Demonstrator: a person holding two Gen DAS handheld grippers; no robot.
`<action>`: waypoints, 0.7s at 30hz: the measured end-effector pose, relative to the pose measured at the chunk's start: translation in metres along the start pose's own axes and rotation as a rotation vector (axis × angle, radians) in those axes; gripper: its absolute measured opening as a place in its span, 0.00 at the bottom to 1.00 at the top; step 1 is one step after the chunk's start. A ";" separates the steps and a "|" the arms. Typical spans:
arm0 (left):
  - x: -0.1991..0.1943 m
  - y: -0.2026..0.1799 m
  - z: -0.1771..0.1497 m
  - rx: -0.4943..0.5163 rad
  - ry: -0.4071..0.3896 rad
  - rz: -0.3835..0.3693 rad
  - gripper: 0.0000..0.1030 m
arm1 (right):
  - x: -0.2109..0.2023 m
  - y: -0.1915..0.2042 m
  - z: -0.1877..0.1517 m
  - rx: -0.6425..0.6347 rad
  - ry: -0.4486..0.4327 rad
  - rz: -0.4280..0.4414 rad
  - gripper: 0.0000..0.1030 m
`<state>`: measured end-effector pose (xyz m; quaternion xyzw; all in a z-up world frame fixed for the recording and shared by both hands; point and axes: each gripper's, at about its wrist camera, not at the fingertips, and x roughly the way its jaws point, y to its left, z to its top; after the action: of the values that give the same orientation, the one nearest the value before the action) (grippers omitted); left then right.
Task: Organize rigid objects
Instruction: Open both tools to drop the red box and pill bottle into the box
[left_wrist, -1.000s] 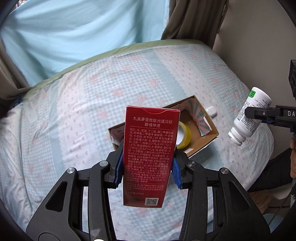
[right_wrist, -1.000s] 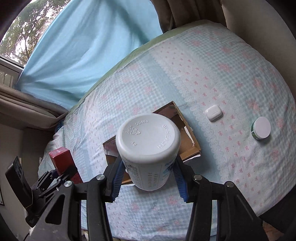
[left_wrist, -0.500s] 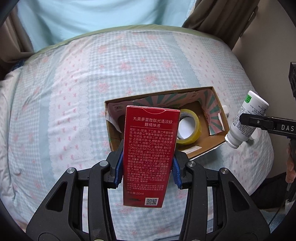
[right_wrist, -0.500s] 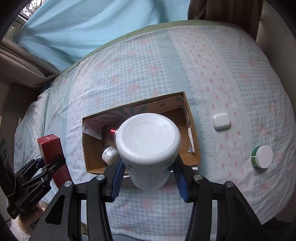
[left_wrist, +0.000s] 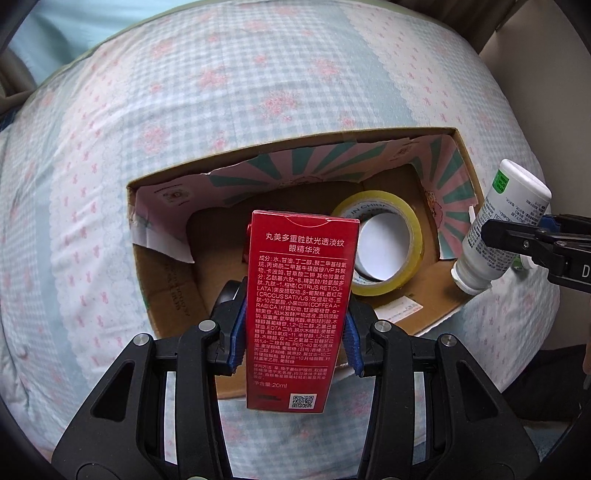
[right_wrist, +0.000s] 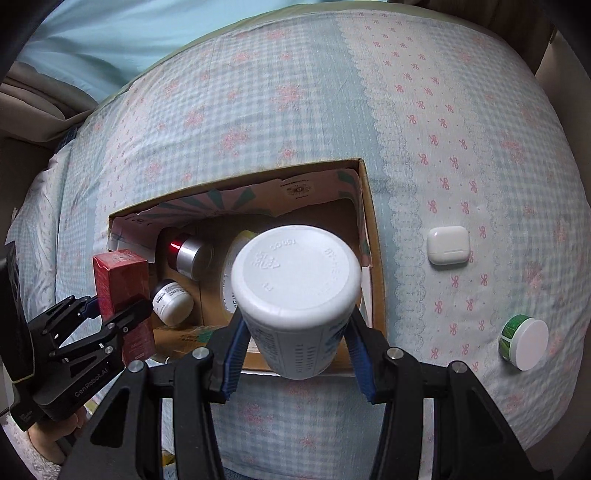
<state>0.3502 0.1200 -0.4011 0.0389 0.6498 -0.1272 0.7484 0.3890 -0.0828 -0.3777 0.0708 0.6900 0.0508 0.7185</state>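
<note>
Holding a red carton and a white bottle above an open cardboard box on a bed.

The left gripper (left_wrist: 293, 341) has its jaws clamped on the sides of the red cosmetics carton (left_wrist: 301, 310), which stands upright over the near-left part of the cardboard box (left_wrist: 465, 162). The right gripper (right_wrist: 295, 350) has its jaws clamped on the white plastic bottle (right_wrist: 295, 291), its flat base facing the camera, tilted over the box's right end. Inside the box lie a roll of yellow tape (left_wrist: 384, 240), a silver-and-red jar (right_wrist: 188, 253) and a small white bottle (right_wrist: 171, 301). On the checked floral bedspread (right_wrist: 295, 110) to the right of the box sit a white earbud case (right_wrist: 448, 244) and, nearer the bed's edge, a green-and-white jar (right_wrist: 524, 341), well apart from each other.
</note>
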 end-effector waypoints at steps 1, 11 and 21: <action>0.006 -0.002 0.003 0.005 0.011 0.003 0.38 | 0.003 -0.001 0.002 -0.010 0.003 -0.004 0.45; 0.021 -0.025 0.028 0.013 0.050 -0.061 1.00 | 0.033 0.008 0.026 -0.132 0.079 -0.110 0.50; 0.002 -0.031 0.018 0.091 0.029 -0.017 1.00 | 0.030 0.008 0.037 -0.093 0.053 -0.101 0.99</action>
<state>0.3603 0.0863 -0.3970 0.0692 0.6543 -0.1626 0.7353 0.4279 -0.0713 -0.4041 0.0012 0.7084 0.0483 0.7041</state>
